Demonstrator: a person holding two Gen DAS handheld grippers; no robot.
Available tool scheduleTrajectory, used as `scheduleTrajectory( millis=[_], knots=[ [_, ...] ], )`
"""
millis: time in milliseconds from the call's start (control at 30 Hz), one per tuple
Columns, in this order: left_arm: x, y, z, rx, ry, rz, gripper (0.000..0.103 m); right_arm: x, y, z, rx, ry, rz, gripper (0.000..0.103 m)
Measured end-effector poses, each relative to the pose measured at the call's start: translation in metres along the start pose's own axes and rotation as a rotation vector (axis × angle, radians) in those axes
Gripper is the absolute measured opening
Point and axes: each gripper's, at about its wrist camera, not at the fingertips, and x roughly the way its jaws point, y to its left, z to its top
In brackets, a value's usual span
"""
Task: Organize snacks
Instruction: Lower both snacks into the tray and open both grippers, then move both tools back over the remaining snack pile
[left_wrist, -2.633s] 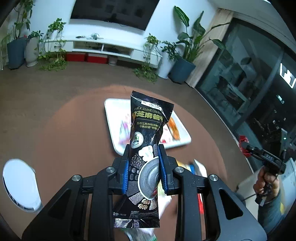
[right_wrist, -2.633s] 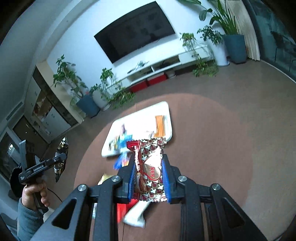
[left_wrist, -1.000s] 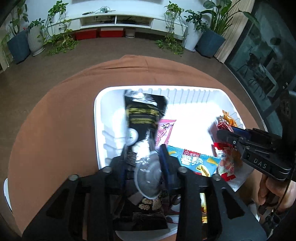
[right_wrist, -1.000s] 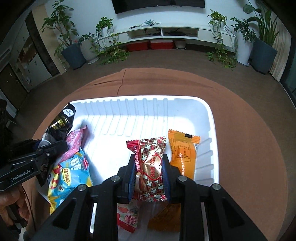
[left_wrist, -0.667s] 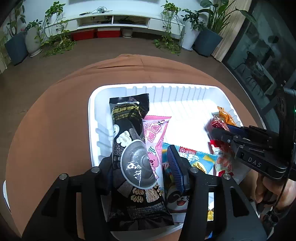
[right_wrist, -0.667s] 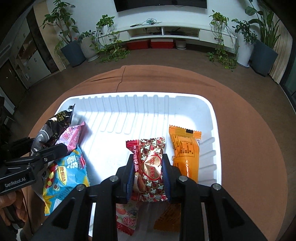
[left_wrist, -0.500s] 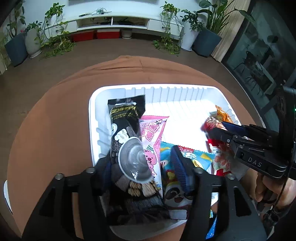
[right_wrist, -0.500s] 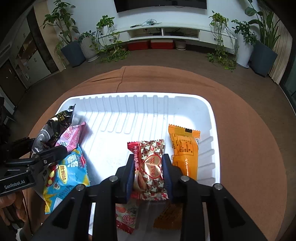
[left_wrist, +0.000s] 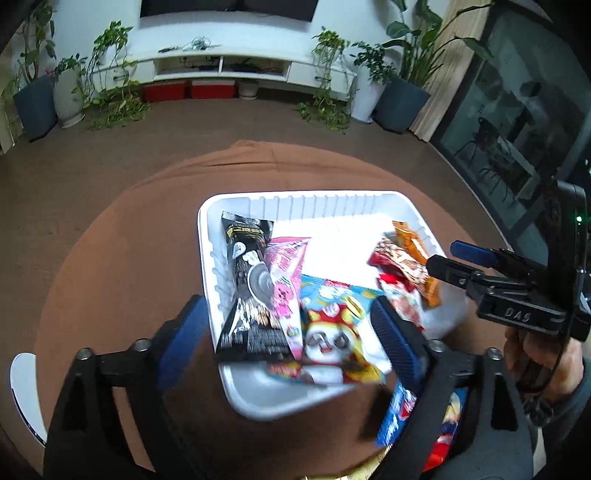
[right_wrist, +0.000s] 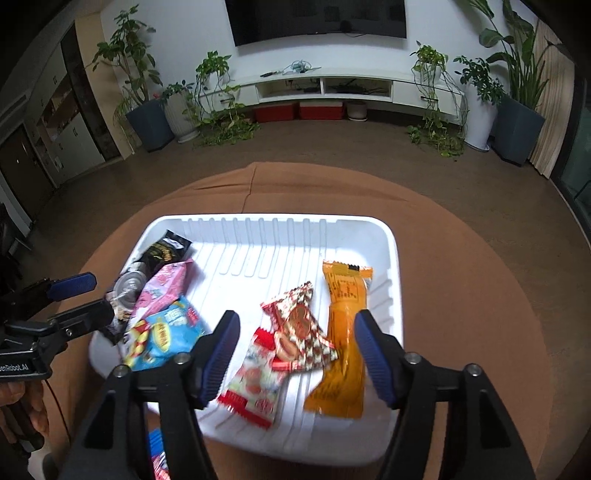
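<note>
Both grippers, left gripper (left_wrist: 288, 328) and right gripper (right_wrist: 293, 350), are opening empty above the white tray (right_wrist: 391, 258), black packet (left_wrist: 247, 280) and red packet (right_wrist: 299, 325) inside it; lift straight clear.

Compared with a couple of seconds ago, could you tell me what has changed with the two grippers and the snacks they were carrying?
Both packets were carried over to the white tray and let go. The left gripper released the black sesame packet, now lying at the tray's left edge; the right gripper released the red star-patterned packet, now beside the orange packet. Both sets of jaws are opening. The orange, pink and blue packets stayed put.
</note>
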Motion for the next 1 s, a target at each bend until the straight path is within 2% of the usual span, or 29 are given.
scheduleTrajectory(
  millis=[33, 133, 300, 533, 800, 1000],
  knots=[
    [-0.009, 0.000, -0.003, 0.006, -0.007, 0.000, 0.096, -0.009, -0.001, -0.004, 0.008, -0.018, 0.009, 0.079],
    [-0.037, -0.001, -0.016, 0.016, -0.034, -0.023, 0.100, -0.038, -0.010, -0.019, 0.047, -0.074, 0.038, 0.083],
    [-0.074, -0.006, -0.048, 0.038, -0.041, -0.045, 0.100, -0.083, -0.028, -0.060, 0.136, -0.124, 0.079, 0.085],
    [-0.114, -0.018, -0.113, 0.082, -0.020, -0.041, 0.100, -0.125, -0.045, -0.128, 0.238, -0.113, 0.098, 0.085],
    [-0.138, -0.022, -0.198, 0.045, 0.068, 0.075, 0.100, -0.140, -0.047, -0.209, 0.362, -0.046, 0.124, 0.085],
    [-0.143, -0.020, -0.243, 0.012, 0.113, 0.130, 0.100, -0.146, -0.031, -0.233, 0.376, -0.022, 0.134, 0.085]
  ],
)
